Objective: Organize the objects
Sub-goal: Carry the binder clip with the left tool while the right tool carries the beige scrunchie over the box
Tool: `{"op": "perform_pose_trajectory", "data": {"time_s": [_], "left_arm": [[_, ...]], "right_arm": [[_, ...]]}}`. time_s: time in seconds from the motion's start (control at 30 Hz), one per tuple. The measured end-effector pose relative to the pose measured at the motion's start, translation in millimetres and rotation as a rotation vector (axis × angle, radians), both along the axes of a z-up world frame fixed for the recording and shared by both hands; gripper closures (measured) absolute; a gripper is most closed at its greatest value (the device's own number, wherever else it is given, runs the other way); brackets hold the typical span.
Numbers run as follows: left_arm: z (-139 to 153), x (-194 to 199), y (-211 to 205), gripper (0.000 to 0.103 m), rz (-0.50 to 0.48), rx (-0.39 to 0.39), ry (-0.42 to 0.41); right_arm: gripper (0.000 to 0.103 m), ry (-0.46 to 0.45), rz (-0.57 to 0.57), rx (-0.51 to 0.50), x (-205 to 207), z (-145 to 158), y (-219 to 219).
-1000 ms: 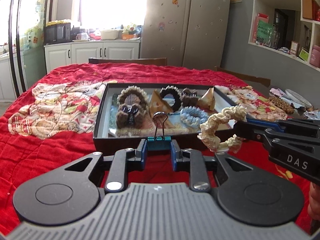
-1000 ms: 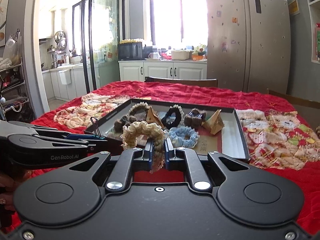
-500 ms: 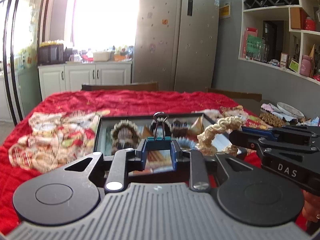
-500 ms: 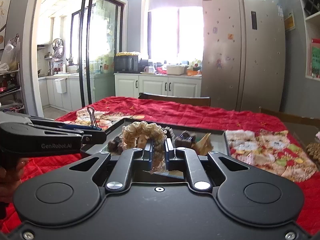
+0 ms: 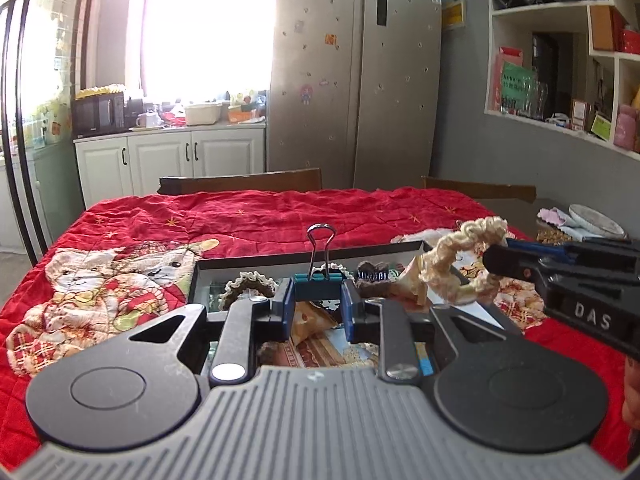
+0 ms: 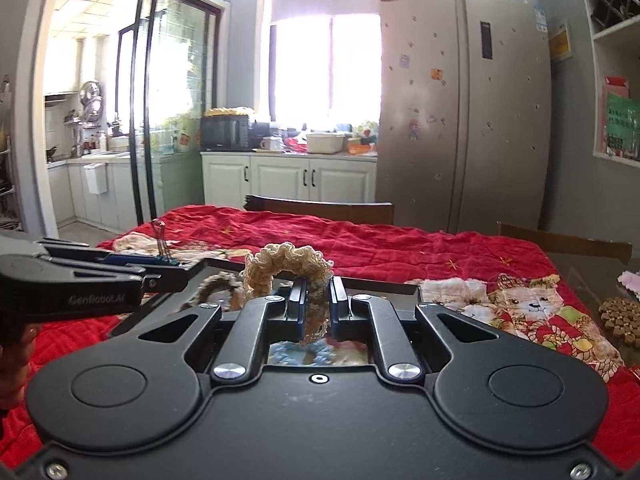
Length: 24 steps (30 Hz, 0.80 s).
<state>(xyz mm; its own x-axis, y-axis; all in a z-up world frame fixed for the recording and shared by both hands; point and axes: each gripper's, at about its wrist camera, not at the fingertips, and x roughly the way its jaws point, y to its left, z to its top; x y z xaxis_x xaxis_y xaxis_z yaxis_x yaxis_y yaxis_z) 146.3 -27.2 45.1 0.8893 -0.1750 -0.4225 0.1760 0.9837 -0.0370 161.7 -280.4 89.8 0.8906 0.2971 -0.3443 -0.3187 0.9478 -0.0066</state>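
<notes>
Scrunchie [image 6: 289, 276], cream and ruffled, hung pinched in your right tongs [image 6: 317, 312]; the pads were nearly together on its lower right part, and the rest of the loop stood up above them. From the left wrist view the same scrunchie [image 5: 460, 264] showed at the right, held above the right end of the tray [image 5: 320, 255].

Your left tongs [image 5: 318, 312] were closed on the teal body of a clip [image 5: 319, 278], its wire handles pointing up. In the right wrist view that clip [image 6: 162, 248] sat at the tip of the left tongs [image 6: 170, 270], above the tray's left corner.

Both tools were raised over the near edge of the black tray [image 6: 360, 282], which lay on the surface under a red quilt [image 5: 260, 216] with cartoon animal patches. Inside the tray you had a brown lace-edged scrunchie [image 5: 248, 286], a dark hair claw [image 5: 374, 276] and, seen between the right pads, a blue scrunchie [image 6: 298, 354]. Other items in the tray were hidden by the tools.

Two chair backs stood past the far edge, with a fridge [image 5: 356, 72] behind.
</notes>
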Motion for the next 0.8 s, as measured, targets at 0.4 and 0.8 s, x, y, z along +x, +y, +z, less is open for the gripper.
{"op": "perform_pose_trajectory", "data": {"time_s": [0.4, 0.8], "left_arm": [[-35.2, 38.1, -17.8, 0.076, -0.072, 0.052, 0.083], [-61.3, 59.6, -22.5, 0.076, -0.075, 0.080, 0.137]], "right_arm": [[0.092, 0.109, -0.069, 0.019, 63.4, -39.7, -6.9], [0.092, 0.203, -0.131, 0.062, 92.2, -70.0, -24.2]]}}
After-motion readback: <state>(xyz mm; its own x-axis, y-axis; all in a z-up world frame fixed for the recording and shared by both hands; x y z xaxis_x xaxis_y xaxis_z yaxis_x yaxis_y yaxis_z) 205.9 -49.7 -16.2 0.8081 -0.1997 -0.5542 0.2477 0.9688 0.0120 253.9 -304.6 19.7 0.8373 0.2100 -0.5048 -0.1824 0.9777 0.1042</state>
